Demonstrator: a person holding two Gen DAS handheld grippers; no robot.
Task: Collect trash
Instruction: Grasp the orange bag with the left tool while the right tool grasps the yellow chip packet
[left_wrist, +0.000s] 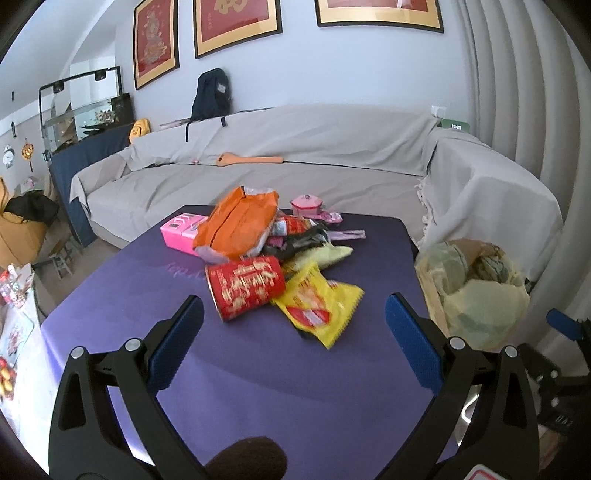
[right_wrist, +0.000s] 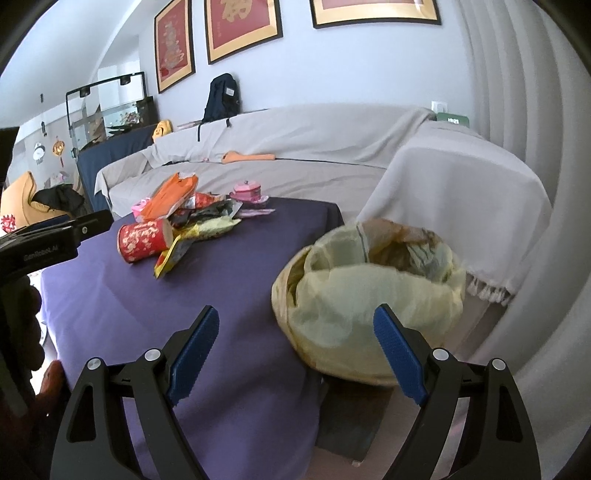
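A pile of trash lies on the purple table (left_wrist: 258, 369): a red paper cup (left_wrist: 245, 288) on its side, a yellow wrapper (left_wrist: 319, 302), an orange bag (left_wrist: 238, 223) and darker wrappers behind. My left gripper (left_wrist: 293, 332) hovers open just short of the cup and yellow wrapper, holding nothing. At the table's right edge stands a bin lined with a pale yellow bag (right_wrist: 369, 295), some trash inside. My right gripper (right_wrist: 297, 345) is open in front of that bin, empty. The red cup (right_wrist: 144, 240) and orange bag (right_wrist: 168, 199) show far left in the right wrist view.
A pink box (left_wrist: 181, 232) and a pink toy pot (left_wrist: 306, 206) sit beside the pile. A grey-covered sofa (left_wrist: 295, 173) wraps around the table's far and right sides. The left gripper's body (right_wrist: 55, 236) enters the right wrist view at left, with a hand below it.
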